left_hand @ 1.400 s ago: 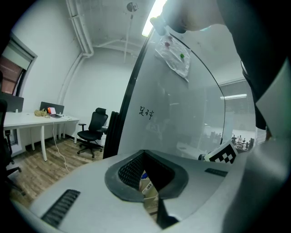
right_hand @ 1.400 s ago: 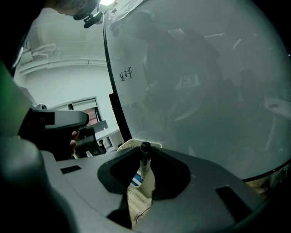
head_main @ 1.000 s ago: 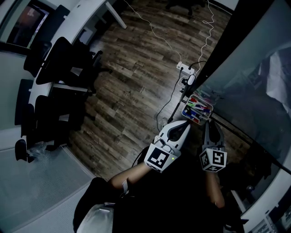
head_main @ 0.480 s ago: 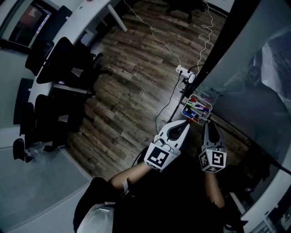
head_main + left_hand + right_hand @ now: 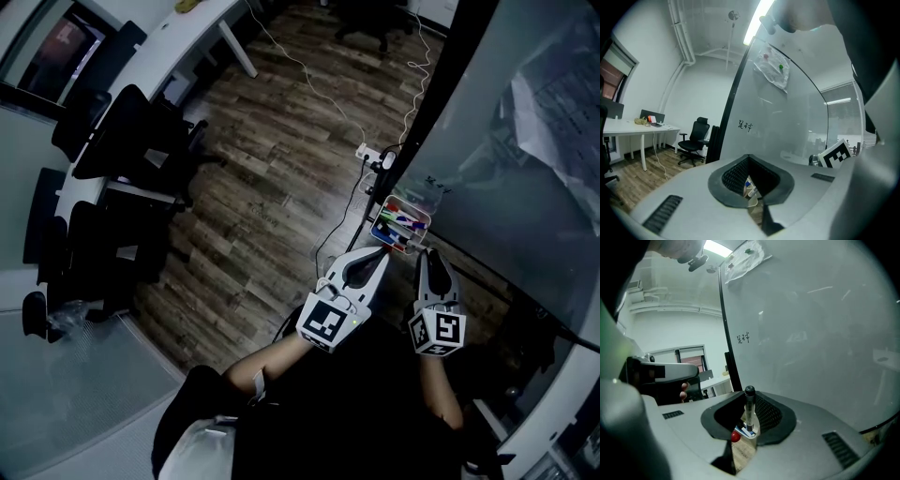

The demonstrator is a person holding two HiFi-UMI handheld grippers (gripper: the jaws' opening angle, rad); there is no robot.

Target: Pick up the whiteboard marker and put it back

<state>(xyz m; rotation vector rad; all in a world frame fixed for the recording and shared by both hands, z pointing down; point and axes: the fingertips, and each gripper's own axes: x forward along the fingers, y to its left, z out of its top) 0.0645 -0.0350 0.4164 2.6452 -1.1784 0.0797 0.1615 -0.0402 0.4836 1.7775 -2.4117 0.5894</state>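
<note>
2 grippers, 1 per hand, each w/ 1 cube of black-and-white square markers (image 5: 328, 323). Right gripper (image 5: 745, 423): jaws closed on 1 whiteboard marker (image 5: 749, 411), which stands upright between the ribbed black pads. It is a slim cylinder, pale barrel, round black cap on top, cap poking above the pads. Left gripper (image 5: 752, 182): jaws drawn in to a thin slit, nothing gripped; only bits of the tray show through the gap.

In the head view both grippers (image 5: 361, 267) (image 5: 431, 267) are smooth grey-white shells, side by side, tips just short of 1 small rectangular tray (image 5: 413, 202). The tray sits at the lower edge of the whiteboard (image 5: 506, 159), near its dark left frame, and holds several coloured pens (red, green, blue seen; exact no. can't be told).

1 whiteboard: glossy, pale grey, a small black scribble (image 5: 743, 338) near its left edge, 1 crinkled clear plastic bag (image 5: 776, 68) stuck up high.

Floor (image 5: 272, 187): dark wood planks. On it 1 white power strip (image 5: 368, 153) w/ thin white cables. 2 black mesh office chairs (image 5: 122, 131) (image 5: 103, 244) at a white desk (image 5: 178, 37).
</note>
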